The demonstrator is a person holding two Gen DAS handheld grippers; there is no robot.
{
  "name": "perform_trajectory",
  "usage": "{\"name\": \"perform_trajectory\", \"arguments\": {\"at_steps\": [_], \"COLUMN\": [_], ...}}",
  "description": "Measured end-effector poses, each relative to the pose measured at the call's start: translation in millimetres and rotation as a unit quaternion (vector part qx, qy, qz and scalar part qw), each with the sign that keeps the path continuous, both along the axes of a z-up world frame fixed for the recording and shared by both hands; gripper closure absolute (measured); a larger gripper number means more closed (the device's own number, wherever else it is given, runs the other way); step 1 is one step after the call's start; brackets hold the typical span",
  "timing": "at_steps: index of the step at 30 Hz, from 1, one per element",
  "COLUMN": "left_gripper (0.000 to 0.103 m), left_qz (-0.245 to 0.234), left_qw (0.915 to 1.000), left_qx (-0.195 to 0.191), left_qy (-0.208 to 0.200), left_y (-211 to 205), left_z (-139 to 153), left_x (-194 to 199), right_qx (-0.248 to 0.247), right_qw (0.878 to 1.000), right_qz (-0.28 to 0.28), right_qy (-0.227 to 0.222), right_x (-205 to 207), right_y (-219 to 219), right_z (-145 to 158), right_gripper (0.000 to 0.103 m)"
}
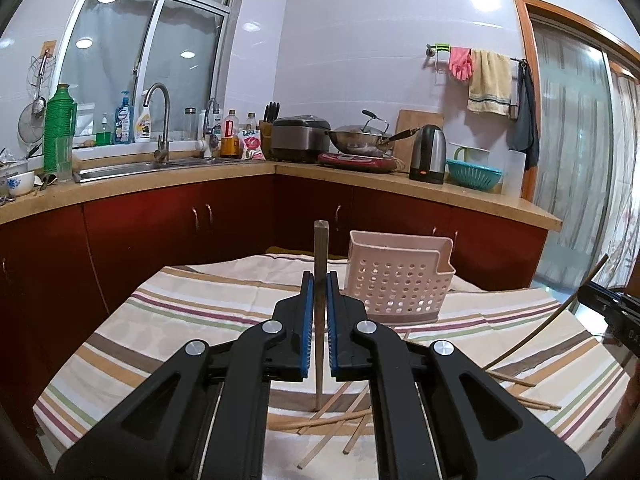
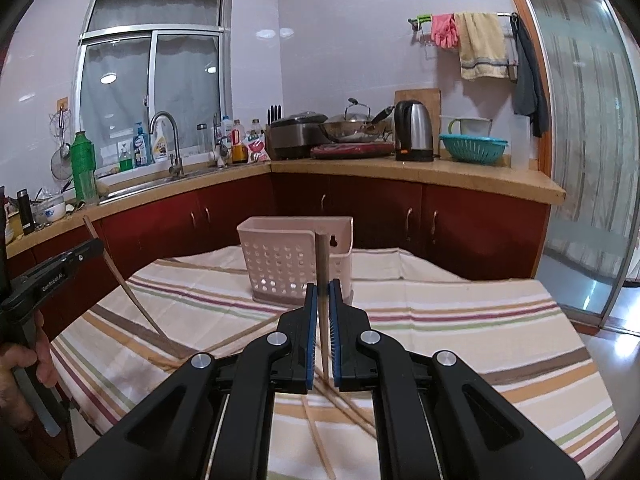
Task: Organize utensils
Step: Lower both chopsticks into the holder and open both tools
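Left claw (image 1: 320, 284): pinched on one upright chopstick (image 1: 321, 248), held near mid-length, just left of the pink holder (image 1: 396, 276).
Right claw (image 2: 324, 292): pressed on a second chopstick (image 2: 322, 256), upright, directly in front of the holder.
Loose chopsticks (image 1: 336, 420): scattered on the striped cloth (image 1: 180, 312) over the surface, nearer the cameras than the holder.
Handling: thin wood, likely light, stiff and apt to pivot; a mid-shaft grip looks steadiest.
Pose: both claws level, pointing toward the holder, sticks vertical, tips not yet inside it.
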State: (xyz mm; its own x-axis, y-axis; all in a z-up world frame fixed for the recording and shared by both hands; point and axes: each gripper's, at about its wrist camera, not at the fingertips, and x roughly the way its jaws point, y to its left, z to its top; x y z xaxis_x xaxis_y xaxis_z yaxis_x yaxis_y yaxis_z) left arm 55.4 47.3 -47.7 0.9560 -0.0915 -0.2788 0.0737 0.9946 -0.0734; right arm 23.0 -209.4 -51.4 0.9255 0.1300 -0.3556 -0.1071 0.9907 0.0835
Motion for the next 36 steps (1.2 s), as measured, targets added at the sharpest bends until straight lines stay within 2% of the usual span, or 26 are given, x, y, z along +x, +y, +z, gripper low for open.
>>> {"name": "perform_trajectory", "arguments": {"at_steps": [14,23,31,36], "left_gripper": [0.096,0.096,0.096,0.096], "left_qz": [-0.010,-0.030,-0.040,-0.047], "left_qw": [0.9997,0.9967,0.9920,0.9901], "left_qx": [-0.007,-0.025,-0.036,-0.031], "left_qy": [-0.022,-0.072,-0.114,-0.129], "left_y": [-6.1,-9.1,-17.8,-30.7], "left_z": [21.4,73.4,118.9,136.9], "left_x": [13.8,39.7,74.4,102.7], "right_qx": [0.015,0.033,0.046,0.050], "right_qw": [1.000,0.996,0.993,0.991], "right_qz": [0.004,0.012,0.013,0.015], "right_qy": [-0.027,-0.076,-0.110,-0.126], "right_x": [13.0,33.0,69.8,98.4], "right_y": [-5.4,-13.7,-22.3,-20.9], "right_z": [21.3,61.6,92.6,104.4], "right_gripper": [0.096,0.096,0.097,0.097]}}
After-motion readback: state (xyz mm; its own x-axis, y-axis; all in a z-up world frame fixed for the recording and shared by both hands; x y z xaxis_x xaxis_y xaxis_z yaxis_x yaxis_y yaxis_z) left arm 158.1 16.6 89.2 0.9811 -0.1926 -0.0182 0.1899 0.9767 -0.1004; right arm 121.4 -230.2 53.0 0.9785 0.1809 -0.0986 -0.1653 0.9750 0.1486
